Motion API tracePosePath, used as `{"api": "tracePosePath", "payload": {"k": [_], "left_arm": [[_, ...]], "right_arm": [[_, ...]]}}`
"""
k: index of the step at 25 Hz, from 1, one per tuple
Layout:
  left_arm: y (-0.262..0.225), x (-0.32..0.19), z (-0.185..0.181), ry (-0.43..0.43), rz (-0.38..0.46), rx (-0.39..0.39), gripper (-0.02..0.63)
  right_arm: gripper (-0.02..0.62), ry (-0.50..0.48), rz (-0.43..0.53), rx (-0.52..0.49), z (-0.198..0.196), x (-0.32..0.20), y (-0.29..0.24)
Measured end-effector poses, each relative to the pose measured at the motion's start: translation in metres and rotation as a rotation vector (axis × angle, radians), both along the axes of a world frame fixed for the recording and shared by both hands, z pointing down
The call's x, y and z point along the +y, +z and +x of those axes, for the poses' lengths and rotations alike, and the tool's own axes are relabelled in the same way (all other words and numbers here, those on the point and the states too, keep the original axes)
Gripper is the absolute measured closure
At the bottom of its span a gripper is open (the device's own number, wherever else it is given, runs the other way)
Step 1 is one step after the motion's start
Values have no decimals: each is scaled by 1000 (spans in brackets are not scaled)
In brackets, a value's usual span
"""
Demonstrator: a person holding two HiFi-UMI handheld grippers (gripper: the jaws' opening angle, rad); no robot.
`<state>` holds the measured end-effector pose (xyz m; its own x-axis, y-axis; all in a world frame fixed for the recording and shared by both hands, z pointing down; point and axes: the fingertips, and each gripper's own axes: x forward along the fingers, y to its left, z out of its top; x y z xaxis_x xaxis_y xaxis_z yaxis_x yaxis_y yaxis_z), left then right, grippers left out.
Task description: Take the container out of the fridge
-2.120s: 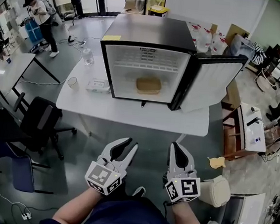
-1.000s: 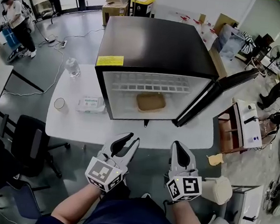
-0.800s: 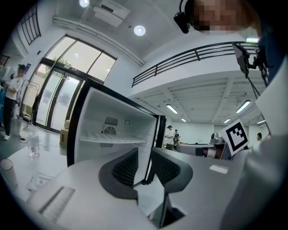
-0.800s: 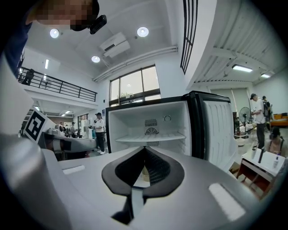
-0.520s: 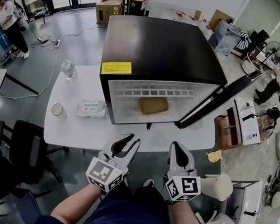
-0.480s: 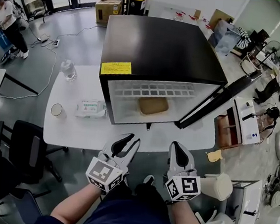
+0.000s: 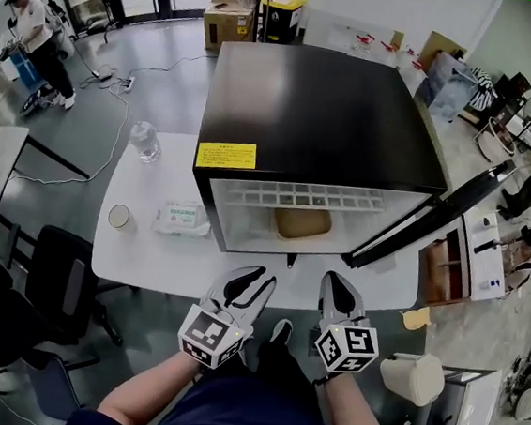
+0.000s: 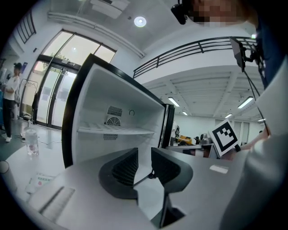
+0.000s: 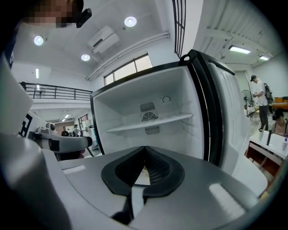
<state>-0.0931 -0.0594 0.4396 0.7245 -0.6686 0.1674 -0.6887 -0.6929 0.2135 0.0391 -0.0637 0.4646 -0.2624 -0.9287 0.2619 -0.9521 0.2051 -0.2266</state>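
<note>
Now, my left gripper (image 7: 253, 274): jaws partly apart with nothing between them; through the gap in the left gripper view (image 8: 145, 164) I see only the white inside of the fridge.
My right gripper (image 7: 335, 280): jaws closed together on nothing, the ribbed pads meeting in the right gripper view (image 9: 145, 162).
Both grippers: held side by side at the near edge of the table (image 7: 148, 256), in front of the fridge opening and outside it.
Container (image 7: 302, 223): a tan, rounded box lying on the floor of the fridge, near the middle, beyond both my grippers and touched by neither.
Fridge (image 7: 323, 109): a black box with a white lining, standing on the table; a yellow label sits on its top near the front left corner.
Door (image 7: 434, 220): swung wide open to the right.
Shelf (image 9: 153, 121): one white shelf across the upper part, bare as far as I can see.
Left of the fridge: a water bottle (image 7: 144, 140), a cup (image 7: 119, 216) and a pack of wipes (image 7: 182, 217) on the table.
</note>
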Motion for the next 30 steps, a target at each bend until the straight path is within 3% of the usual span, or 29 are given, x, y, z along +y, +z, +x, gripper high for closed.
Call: {"api": "tracePosePath", "payload": {"k": [5, 13, 17, 22, 30], "left_arm": [[21, -20, 10, -44, -41, -46, 514], [57, -44, 25, -102, -138, -111, 513], [63, -49, 31, -134, -158, -136, 513], [70, -54, 35, -187, -181, -148, 513], [85, -52, 32, -229, -227, -172, 513]], "right_arm": [[589, -51, -82, -71, 1, -30, 33], [583, -23, -291, -410, 10, -71, 107], [541, 35, -371, -622, 16, -86, 137], [497, 92, -415, -869, 23, -106, 155], [480, 156, -477, -1059, 24, -126, 181]]}}
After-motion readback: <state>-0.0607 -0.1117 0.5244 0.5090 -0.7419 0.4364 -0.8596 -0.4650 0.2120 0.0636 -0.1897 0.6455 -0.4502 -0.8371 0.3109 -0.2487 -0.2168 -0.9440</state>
